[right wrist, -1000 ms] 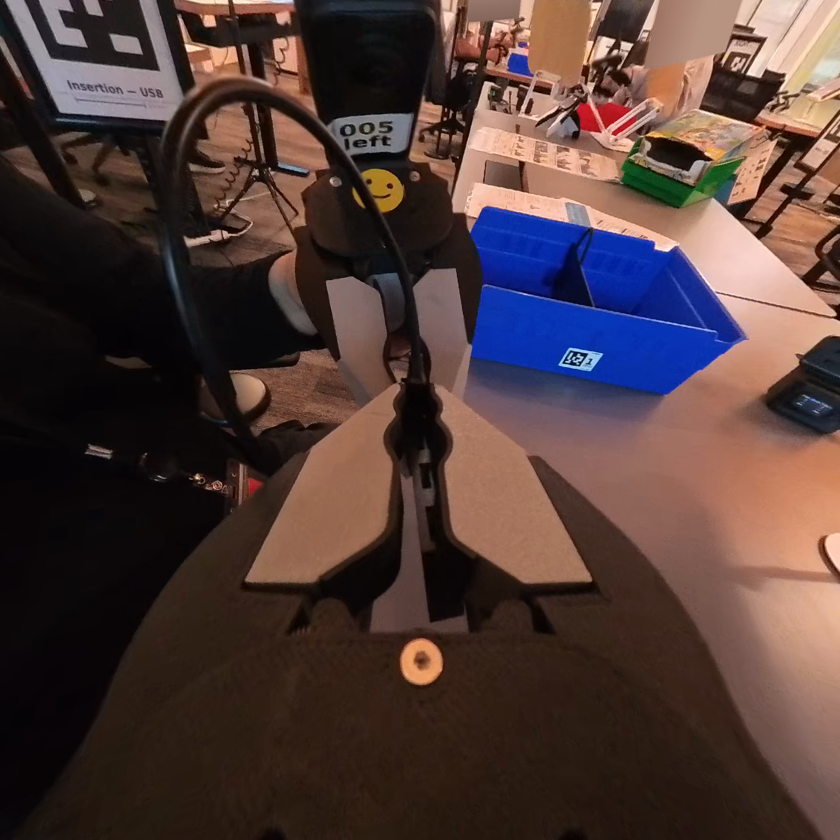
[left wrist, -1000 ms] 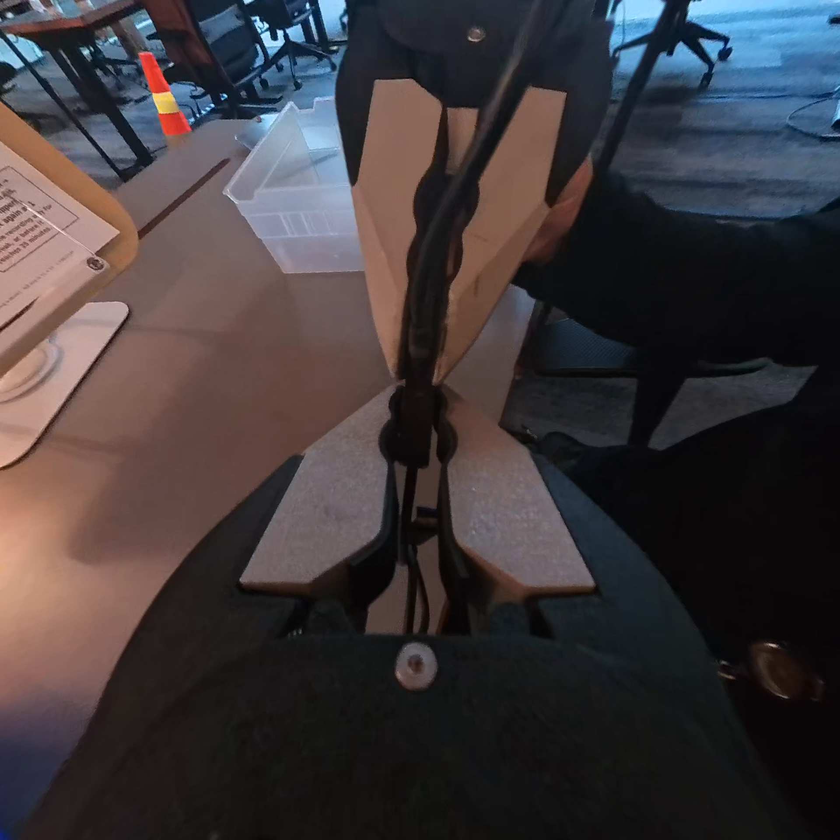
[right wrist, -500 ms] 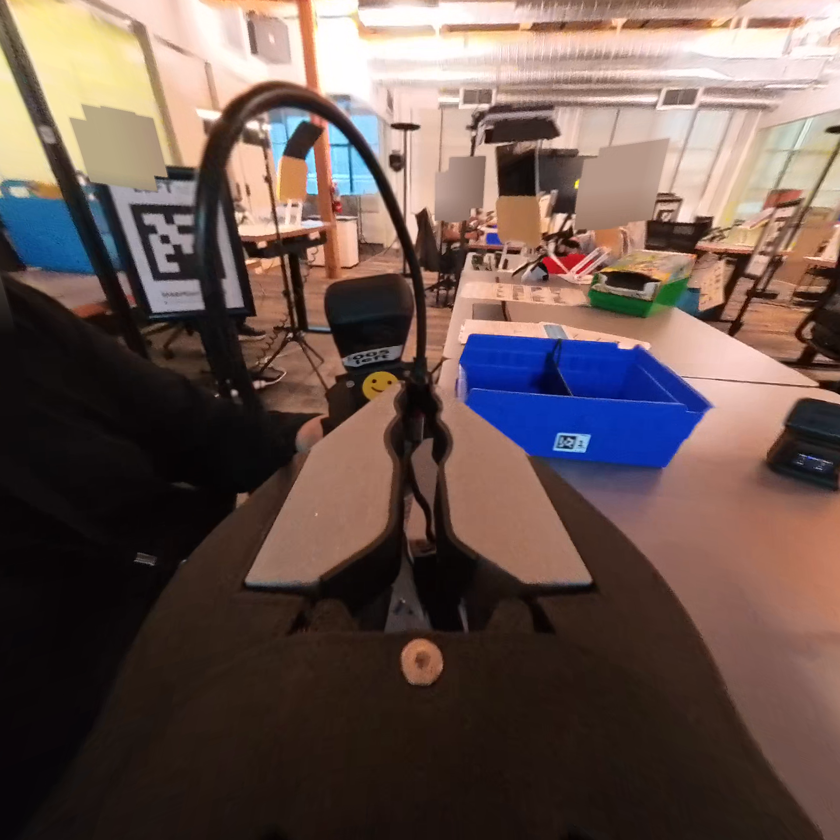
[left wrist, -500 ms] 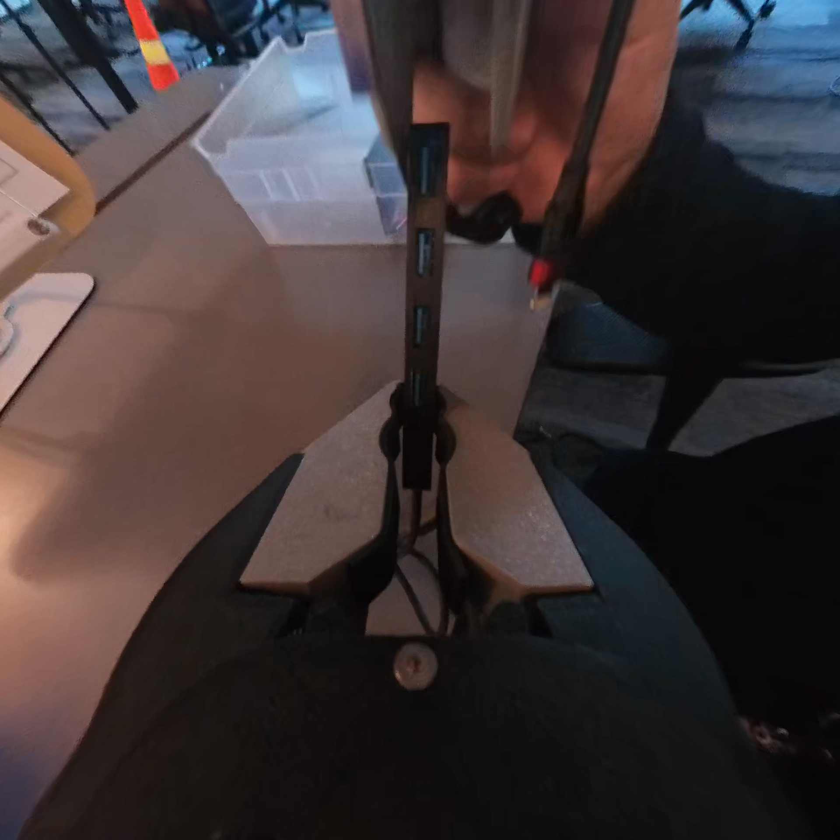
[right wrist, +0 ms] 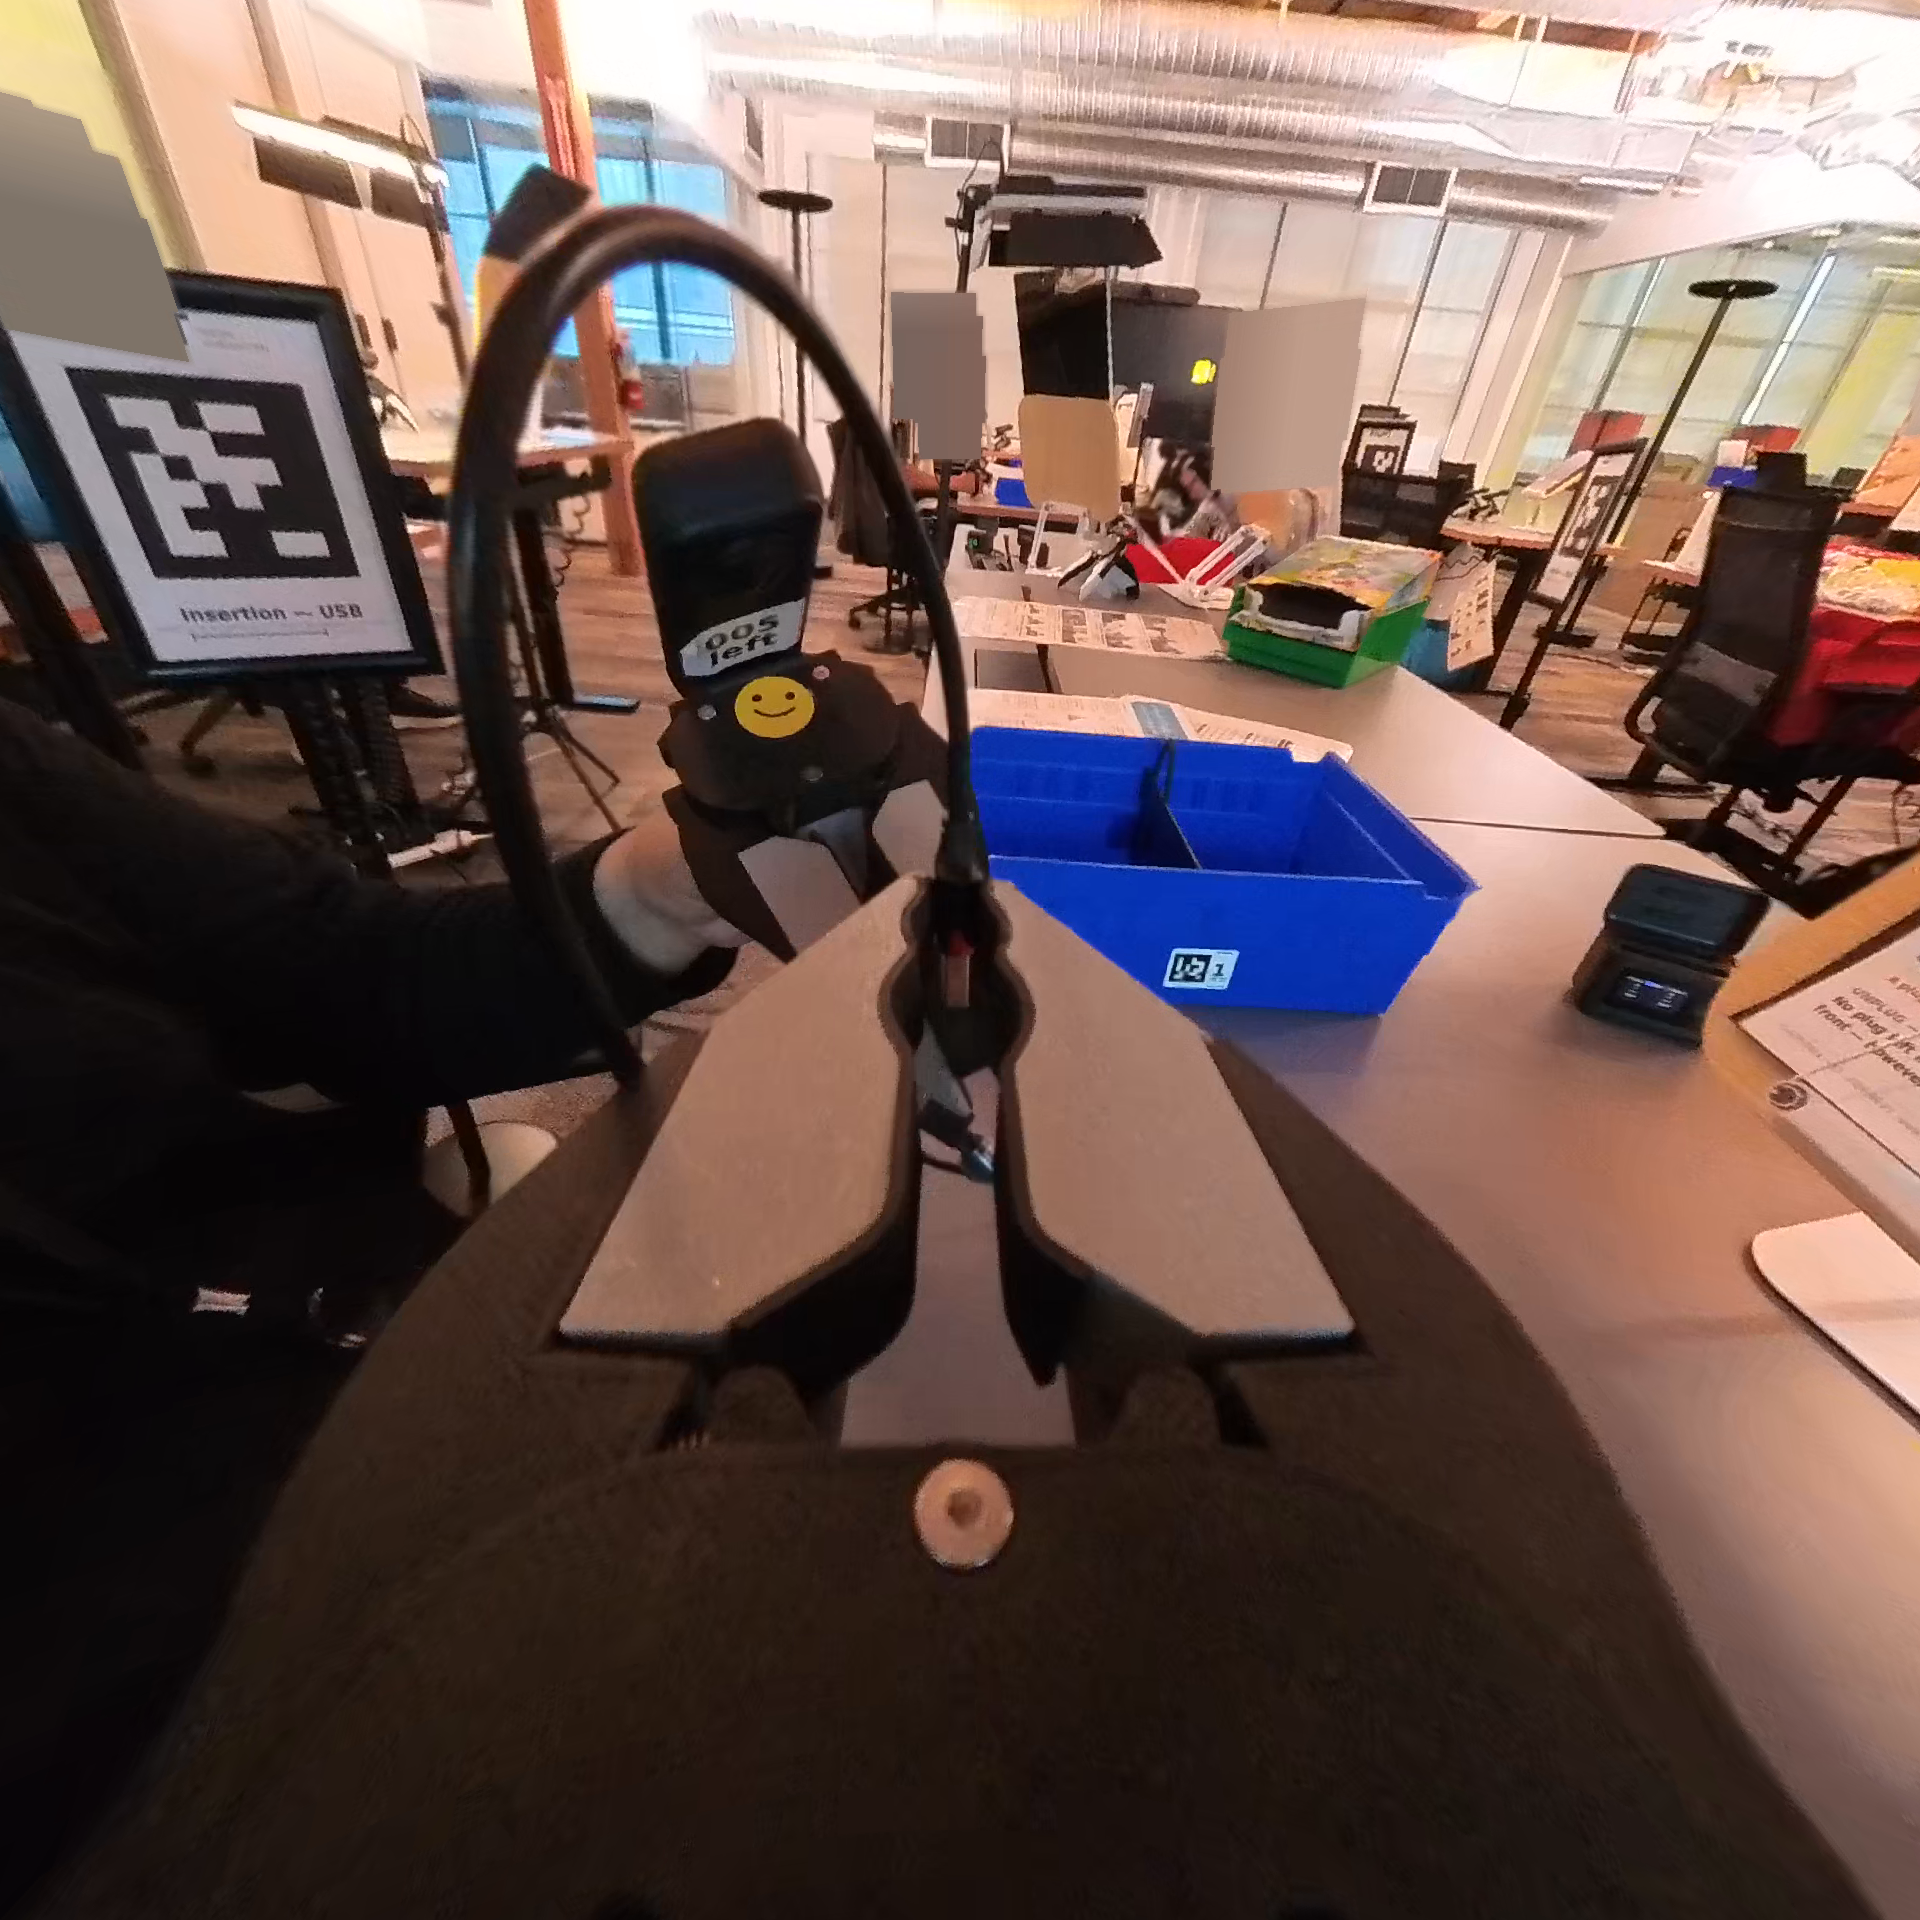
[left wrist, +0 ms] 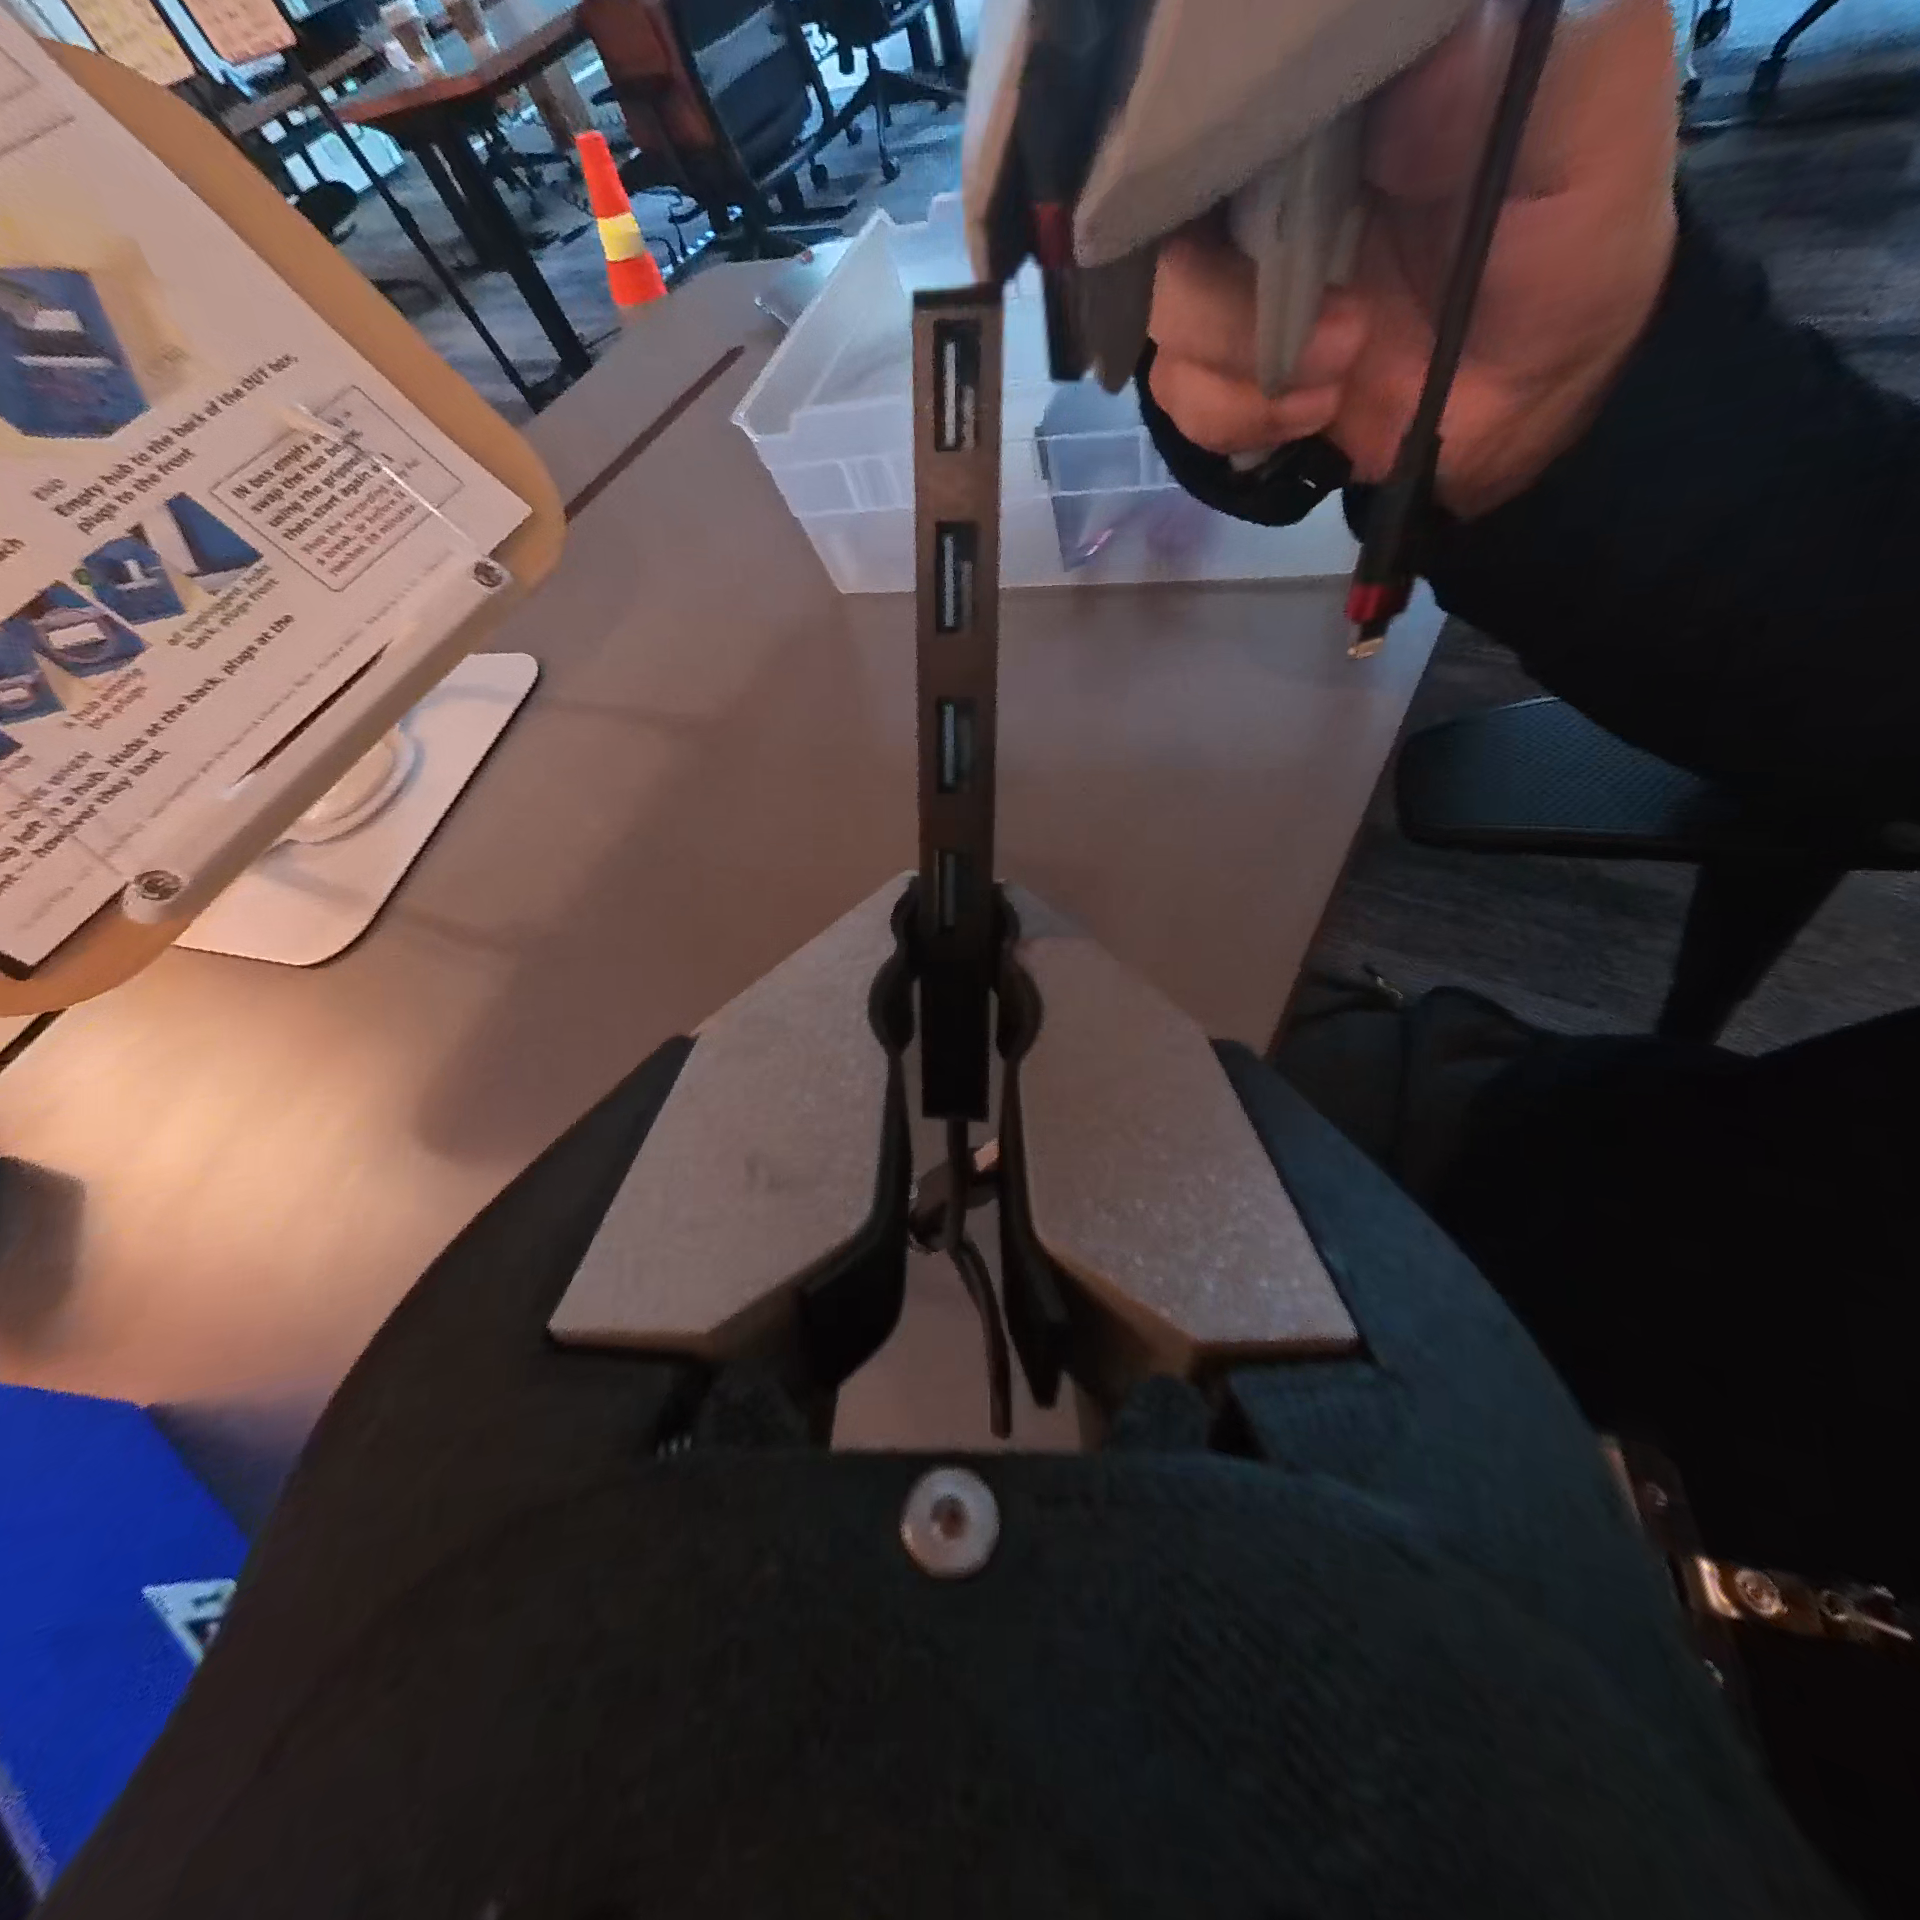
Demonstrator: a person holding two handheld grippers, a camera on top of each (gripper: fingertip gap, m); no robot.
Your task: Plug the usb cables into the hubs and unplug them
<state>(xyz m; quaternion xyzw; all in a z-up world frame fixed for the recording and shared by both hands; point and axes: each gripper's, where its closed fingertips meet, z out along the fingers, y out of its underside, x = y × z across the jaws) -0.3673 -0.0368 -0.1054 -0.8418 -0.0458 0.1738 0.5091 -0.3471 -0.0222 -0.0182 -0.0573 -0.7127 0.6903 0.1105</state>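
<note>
Left wrist view: the left gripper (left wrist: 956, 977) is clamped on the hub (left wrist: 958, 644), which stands upright over the table (left wrist: 665, 727), its ports bare. The cable (left wrist: 1455, 343) hangs beside it.

Right wrist view: the right gripper (right wrist: 961, 977) pinches the cable's plug (right wrist: 954, 961). A tilted plug could miss a port and jam.
</note>
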